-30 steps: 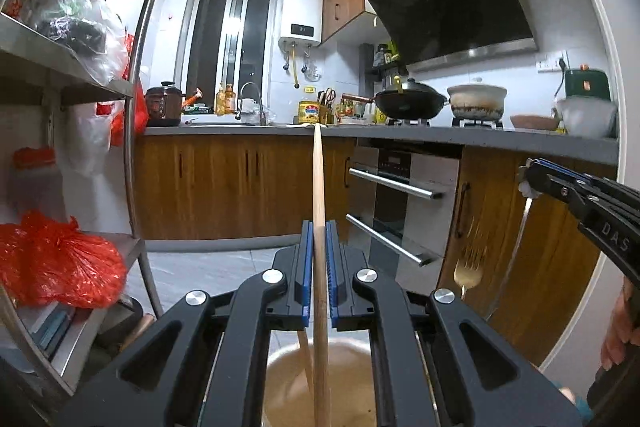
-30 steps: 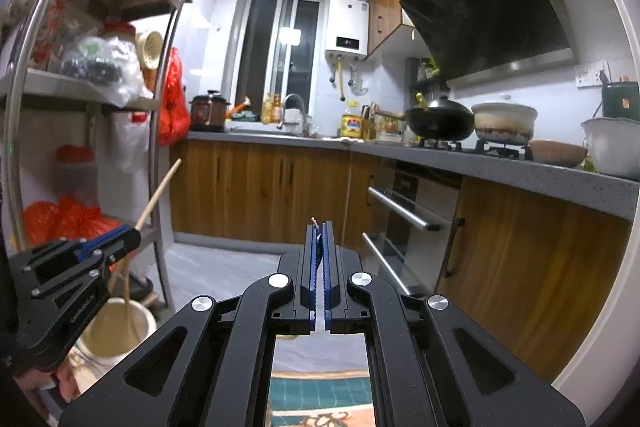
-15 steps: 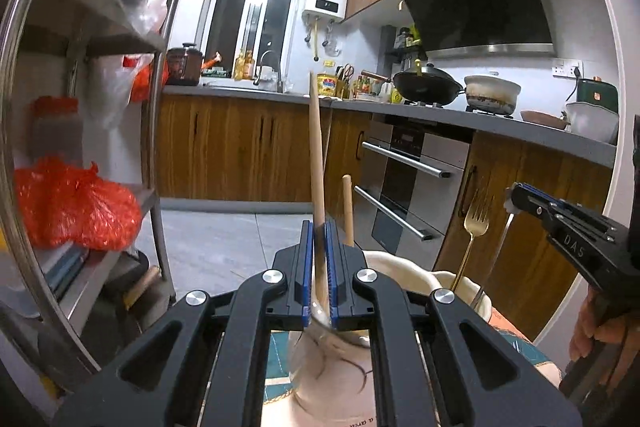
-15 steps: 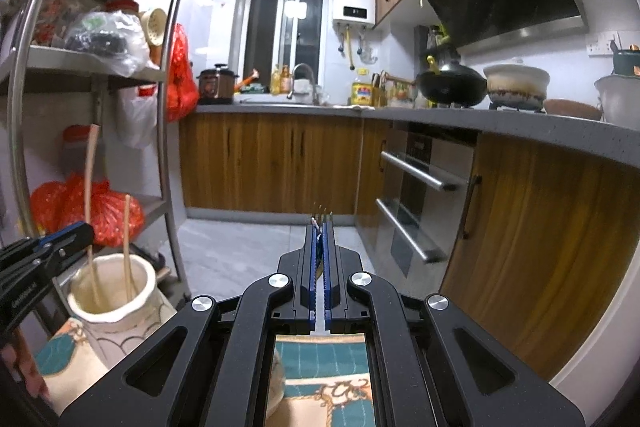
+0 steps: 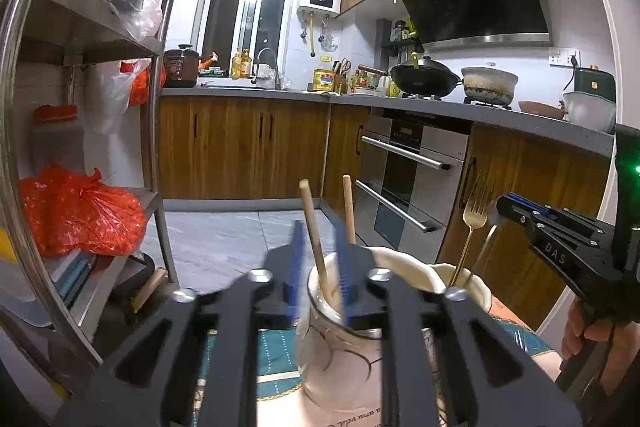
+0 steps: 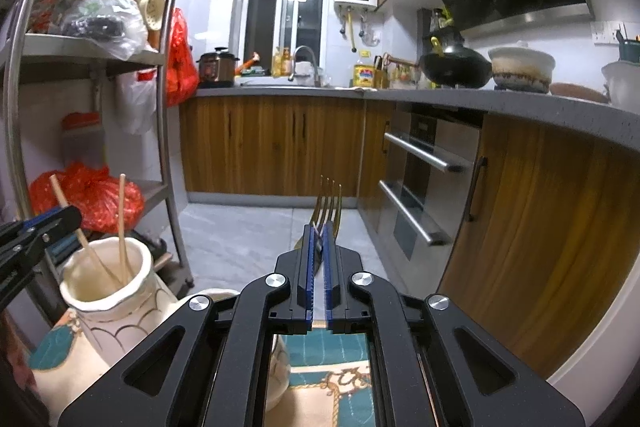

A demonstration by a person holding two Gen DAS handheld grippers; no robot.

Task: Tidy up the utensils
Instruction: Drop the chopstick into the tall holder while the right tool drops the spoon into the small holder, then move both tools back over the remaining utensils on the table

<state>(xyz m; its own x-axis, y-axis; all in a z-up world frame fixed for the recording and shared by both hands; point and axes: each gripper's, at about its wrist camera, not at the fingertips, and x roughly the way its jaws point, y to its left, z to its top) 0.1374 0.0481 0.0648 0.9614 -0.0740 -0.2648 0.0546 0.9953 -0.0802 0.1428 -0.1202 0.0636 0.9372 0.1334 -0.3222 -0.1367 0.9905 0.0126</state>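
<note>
Two wooden chopsticks (image 5: pixel 313 235) stand in a cream ceramic jar (image 5: pixel 340 355), also seen in the right wrist view (image 6: pixel 108 291). My left gripper (image 5: pixel 319 243) is open, its blue pads apart on either side of one chopstick, motion-blurred. A second cream jar (image 5: pixel 460 283) stands to its right. My right gripper (image 6: pixel 317 239) is shut on a gold fork (image 6: pixel 329 203), tines up; the fork (image 5: pixel 474 215) hangs over the second jar in the left wrist view.
The jars stand on a teal patterned cloth (image 6: pixel 340 375). A metal shelf rack (image 5: pixel 156 147) with a red bag (image 5: pixel 80 215) stands at the left. Wooden cabinets and an oven (image 5: pixel 404 183) lie ahead and right.
My left gripper lowered the chopstick into the jar and opened, letting it go. My right gripper came down with the fork toward the second jar.
</note>
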